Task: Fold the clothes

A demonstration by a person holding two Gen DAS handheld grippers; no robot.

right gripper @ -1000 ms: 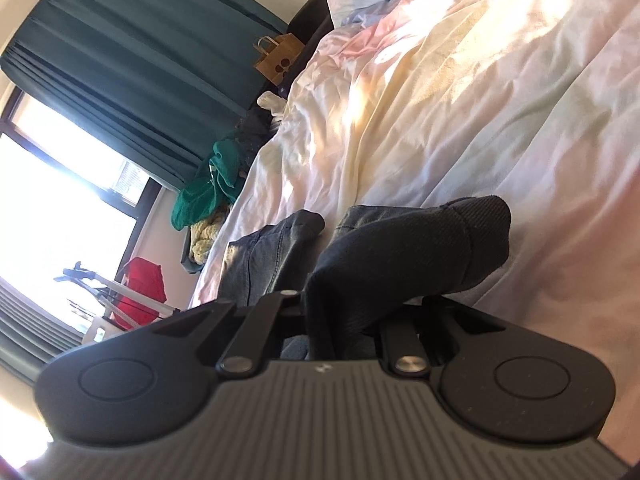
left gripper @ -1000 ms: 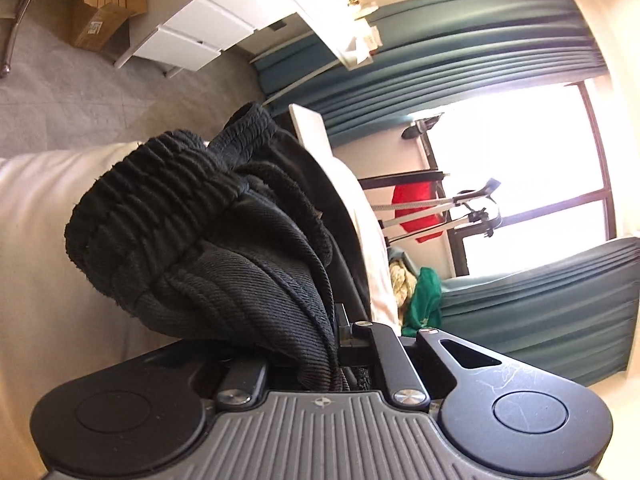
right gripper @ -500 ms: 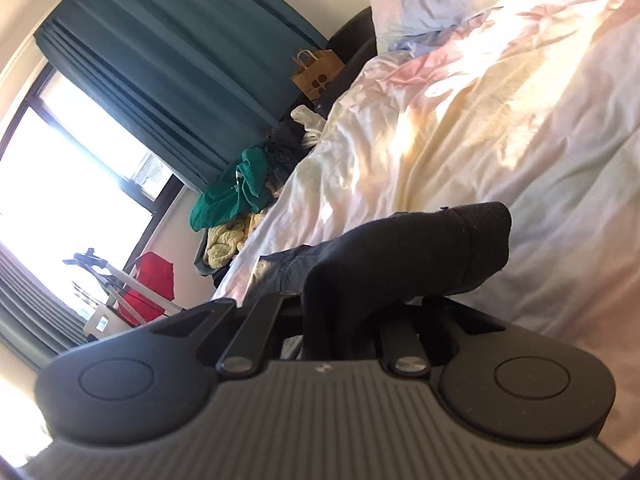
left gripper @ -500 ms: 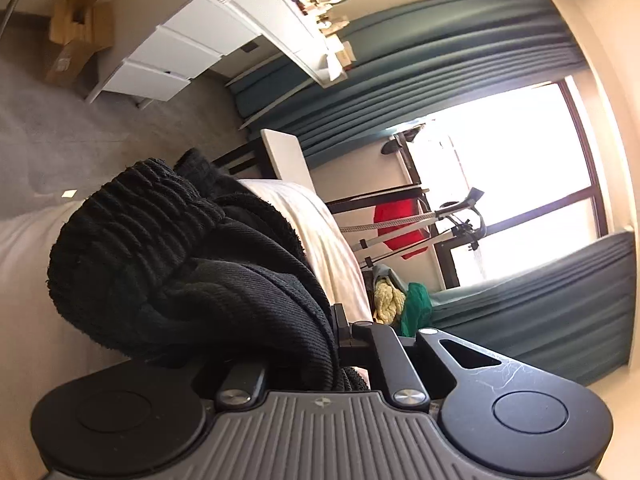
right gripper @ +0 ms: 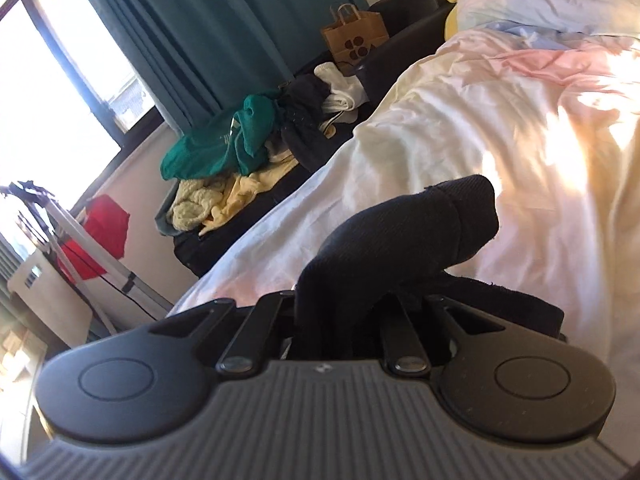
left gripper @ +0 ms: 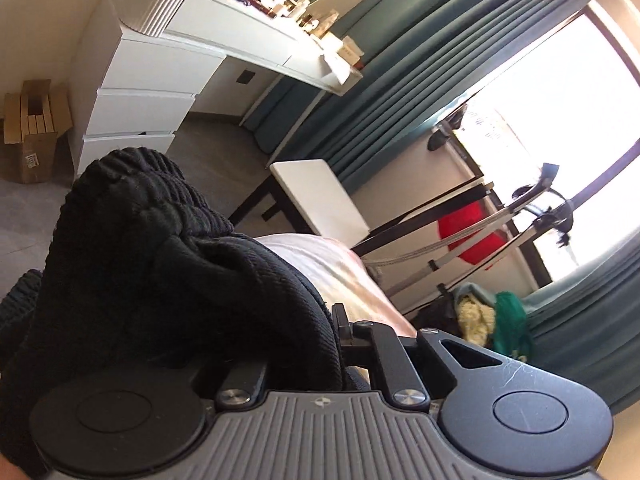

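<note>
Jaws of the left gripper and right gripper clamp bunched black garment above the bed.

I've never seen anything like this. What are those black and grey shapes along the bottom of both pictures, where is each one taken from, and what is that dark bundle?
There is no robot here: a person carries a two-finger gripper in each hand, and each has a wide-angle camera looking forward along its fingers. The black and grey shape at the bottom is the gripper's own body. One picture is from the left gripper, the other from the right gripper. Both are shut on a black garment, a ribbed, thick cloth bunched up in front of each lens. It is lifted over a bed with a pale sheet. Beside the bed lies a pile of clothes, and the left view shows a white dresser and teal curtains.
</note>
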